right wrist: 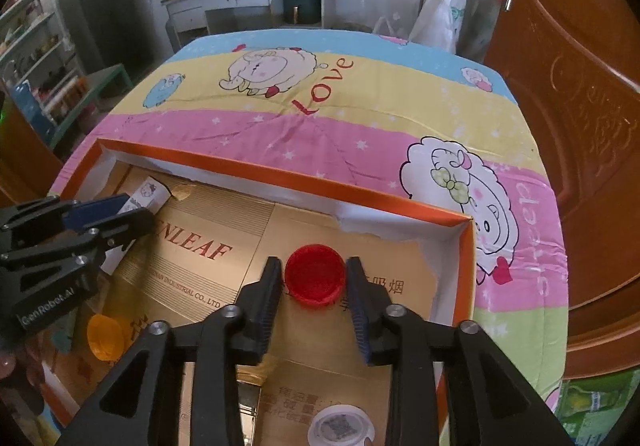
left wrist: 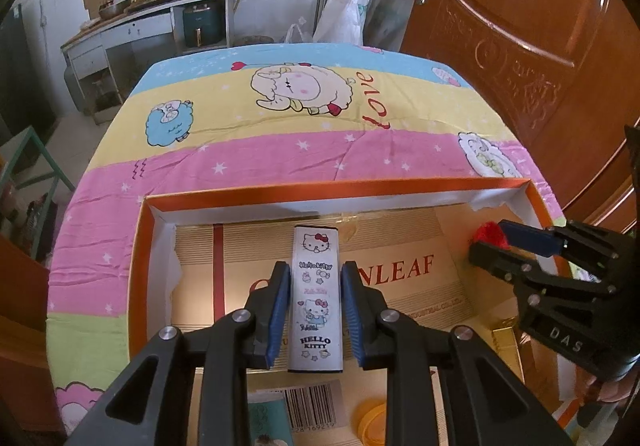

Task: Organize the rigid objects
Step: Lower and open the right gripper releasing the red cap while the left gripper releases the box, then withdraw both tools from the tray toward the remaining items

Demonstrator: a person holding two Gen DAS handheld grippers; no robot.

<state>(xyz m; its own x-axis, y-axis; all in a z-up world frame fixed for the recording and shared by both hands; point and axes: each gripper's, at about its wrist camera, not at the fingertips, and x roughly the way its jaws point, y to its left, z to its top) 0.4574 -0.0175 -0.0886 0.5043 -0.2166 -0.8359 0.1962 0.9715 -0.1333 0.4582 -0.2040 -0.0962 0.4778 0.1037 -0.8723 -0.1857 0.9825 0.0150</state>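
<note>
My left gripper (left wrist: 315,272) is inside the orange-rimmed cardboard box (left wrist: 332,188), its blue pads on either side of a white Hello Kitty box (left wrist: 316,298) with small gaps, so it is open. My right gripper (right wrist: 314,268) is also in the box (right wrist: 280,176), fingers flanking a red round cap (right wrist: 315,275) without squeezing it. In the left wrist view the right gripper (left wrist: 492,236) and red cap (left wrist: 489,235) show at right. In the right wrist view the left gripper (right wrist: 134,208) and Hello Kitty box (right wrist: 150,192) show at left.
The box sits on a table with a striped cartoon-sheep cloth (left wrist: 320,142). In the box lie an orange cap (right wrist: 105,336), a white round lid (right wrist: 340,428), a gold item (right wrist: 250,382) and a barcode label (left wrist: 314,402). A wooden door (left wrist: 520,26) stands at right.
</note>
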